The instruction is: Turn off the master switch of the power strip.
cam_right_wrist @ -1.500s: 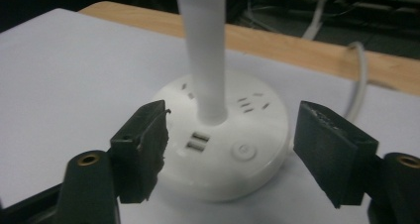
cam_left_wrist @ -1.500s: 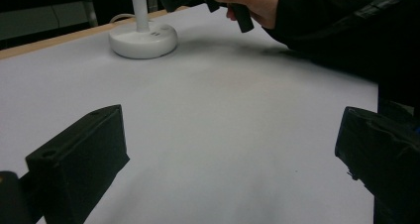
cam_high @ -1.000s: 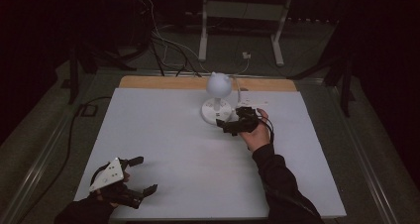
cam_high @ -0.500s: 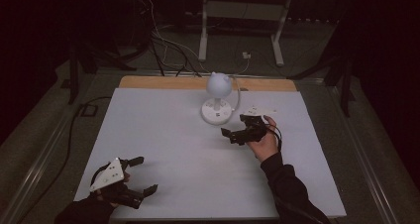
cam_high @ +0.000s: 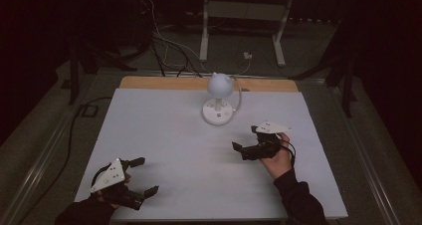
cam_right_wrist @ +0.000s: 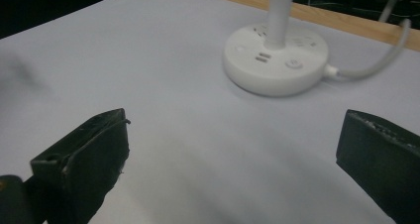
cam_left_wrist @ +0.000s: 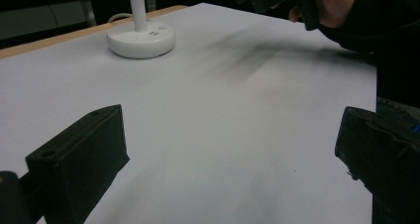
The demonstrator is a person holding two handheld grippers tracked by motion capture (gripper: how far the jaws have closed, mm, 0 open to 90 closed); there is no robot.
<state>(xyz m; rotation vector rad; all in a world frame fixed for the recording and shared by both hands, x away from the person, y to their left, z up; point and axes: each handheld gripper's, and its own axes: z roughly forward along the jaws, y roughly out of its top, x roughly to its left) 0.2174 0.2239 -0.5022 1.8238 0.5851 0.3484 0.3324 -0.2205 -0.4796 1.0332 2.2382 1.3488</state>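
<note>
Right gripper [cam_high: 245, 139] now farther from lamp [cam_high: 218, 98].

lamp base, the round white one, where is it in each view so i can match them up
High view: the lamp base sits at upper centre of the white table, below the round lamp head.
Left gripper view: upper left, beyond the left jaw.
Right gripper view: upper right of centre, its cord leaving to the right.
Shared landmark: the white stem rising from the base.
</note>
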